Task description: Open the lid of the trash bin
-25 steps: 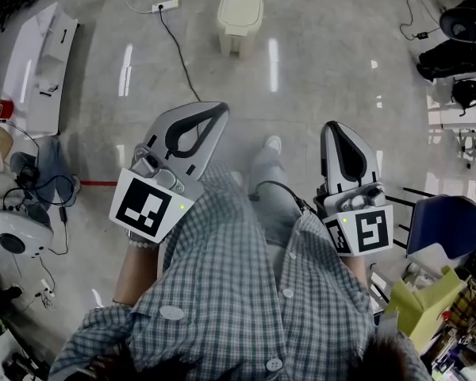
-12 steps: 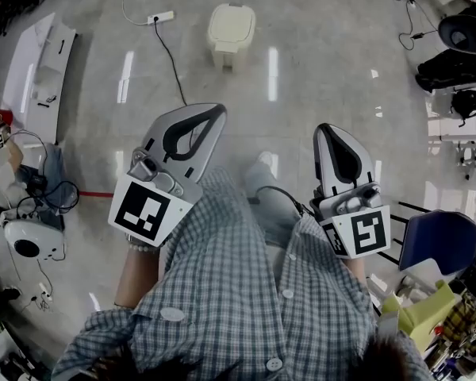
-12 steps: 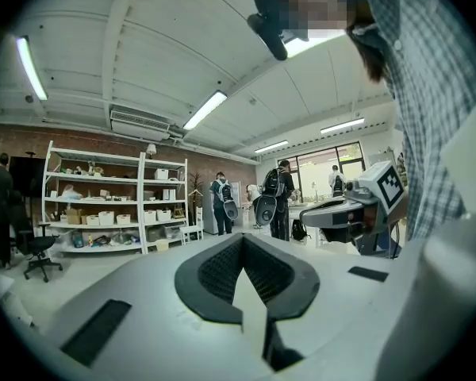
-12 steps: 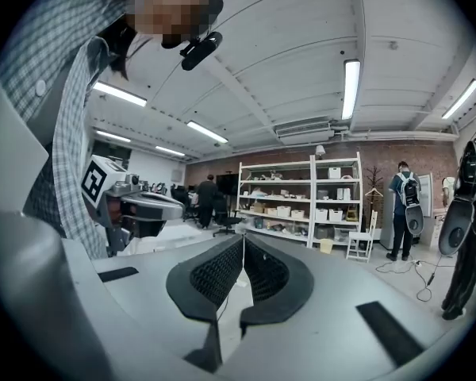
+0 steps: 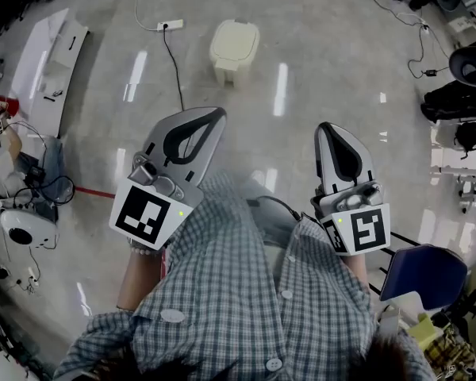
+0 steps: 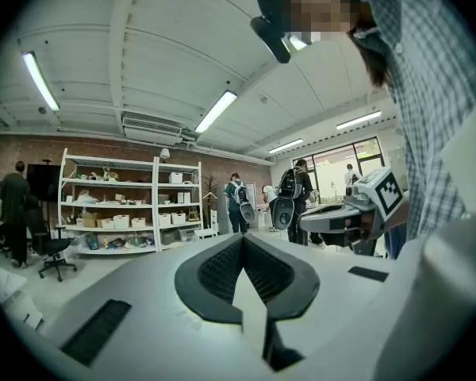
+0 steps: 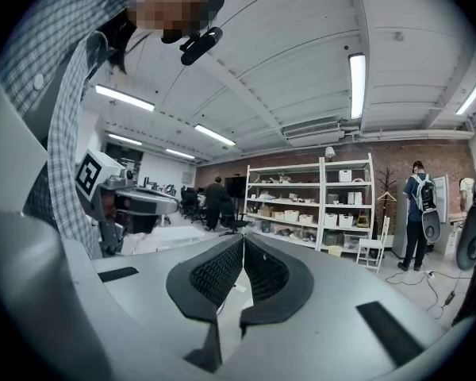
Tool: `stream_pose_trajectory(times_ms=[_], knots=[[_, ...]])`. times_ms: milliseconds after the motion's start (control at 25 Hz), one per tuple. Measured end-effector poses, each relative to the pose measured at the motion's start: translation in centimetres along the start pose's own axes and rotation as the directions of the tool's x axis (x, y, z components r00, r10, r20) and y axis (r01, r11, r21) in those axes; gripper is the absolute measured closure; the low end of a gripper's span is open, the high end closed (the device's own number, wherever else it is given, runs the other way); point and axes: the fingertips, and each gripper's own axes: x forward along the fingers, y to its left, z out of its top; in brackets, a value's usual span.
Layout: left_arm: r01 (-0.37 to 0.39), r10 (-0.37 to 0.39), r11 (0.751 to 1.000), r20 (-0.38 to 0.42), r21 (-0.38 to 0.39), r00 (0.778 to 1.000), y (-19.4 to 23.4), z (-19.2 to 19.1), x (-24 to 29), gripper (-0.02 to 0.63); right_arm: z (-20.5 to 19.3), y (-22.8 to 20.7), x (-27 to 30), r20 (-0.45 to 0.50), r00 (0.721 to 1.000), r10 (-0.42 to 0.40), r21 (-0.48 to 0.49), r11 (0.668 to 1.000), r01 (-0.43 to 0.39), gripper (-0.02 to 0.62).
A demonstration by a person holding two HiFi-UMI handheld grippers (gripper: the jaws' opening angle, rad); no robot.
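The 2 grippers, left gripper (image 5: 216, 114) and right gripper (image 5: 327, 128), are both pressed together on nothing. The trash bin (image 5: 235, 44) sits on the floor (image 5: 333, 46) well apart from them, lid down, so I can't see inside.

Details of trash bin (image 5: 235, 44) too small, legs (image 5: 271, 219) mostly hidden under shirt (image 5: 246, 292)
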Motion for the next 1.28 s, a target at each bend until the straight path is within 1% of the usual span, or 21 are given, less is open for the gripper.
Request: stream_pose_trajectory(times_ms=[120, 280, 480, 640, 760, 920, 1120, 1280], knots=[[-0.048, 0.048, 0.999, 0.021, -0.008, 0.999, 0.5, 0.7, 1.0, 0.607, -0.2, -1.9, 0.5, 0.007, 1.000, 0.018, 0.000, 1.000, -0.018, 0.574], [-0.089, 0.090, 0.996, 0.040, -0.017, 0.995, 1.2, 1.3, 1.9, 0.607, -0.1, -3.6, 1.3, 0.011, 0.999, 0.033, -0.009, 0.999, -0.033, 0.574], [-0.117, 0.117, 0.993, 0.042, 0.001, 0.992, 0.3, 1.3, 3.5, 0.607, -0.6, -6.3, 0.7, 0.024, 0.999, 0.020, -0.003, 1.000, -0.020, 0.574], [-0.108, 0.106, 0.994, 0.074, 0.015, 0.992, -0.3, 2.2, 4.9, 0.607, -0.8, -7.5, 0.2, 0.033, 0.999, 0.012, 0.011, 1.000, -0.012, 0.574], [-0.098, 0.097, 0.995, 0.047, 0.025, 0.994, 0.0, 2.1, 5.4, 0.607, -1.0, -7.8, 0.2, 0.027, 1.000, 0.000, 0.004, 1.000, 0.000, 0.574], [-0.073, 0.071, 0.997, 0.039, 0.031, 0.997, 0.1, 2.4, 6.5, 0.607, -1.5, -8.5, 0.3, 0.000, 1.000, -0.023, -0.015, 1.000, 0.023, 0.574], [-0.034, 0.033, 0.999, 0.030, 0.038, 0.999, 0.4, 2.2, 8.3, 0.607, -2.1, -9.9, 0.3, -0.012, 0.998, -0.068, 0.001, 0.998, 0.068, 0.574], [0.003, -0.004, 0.999, 0.020, 0.033, 1.000, 1.1, 1.8, 10.1, 0.607, -2.6, -11.3, 1.4, -0.026, 0.995, -0.095, 0.004, 0.995, 0.095, 0.574]])
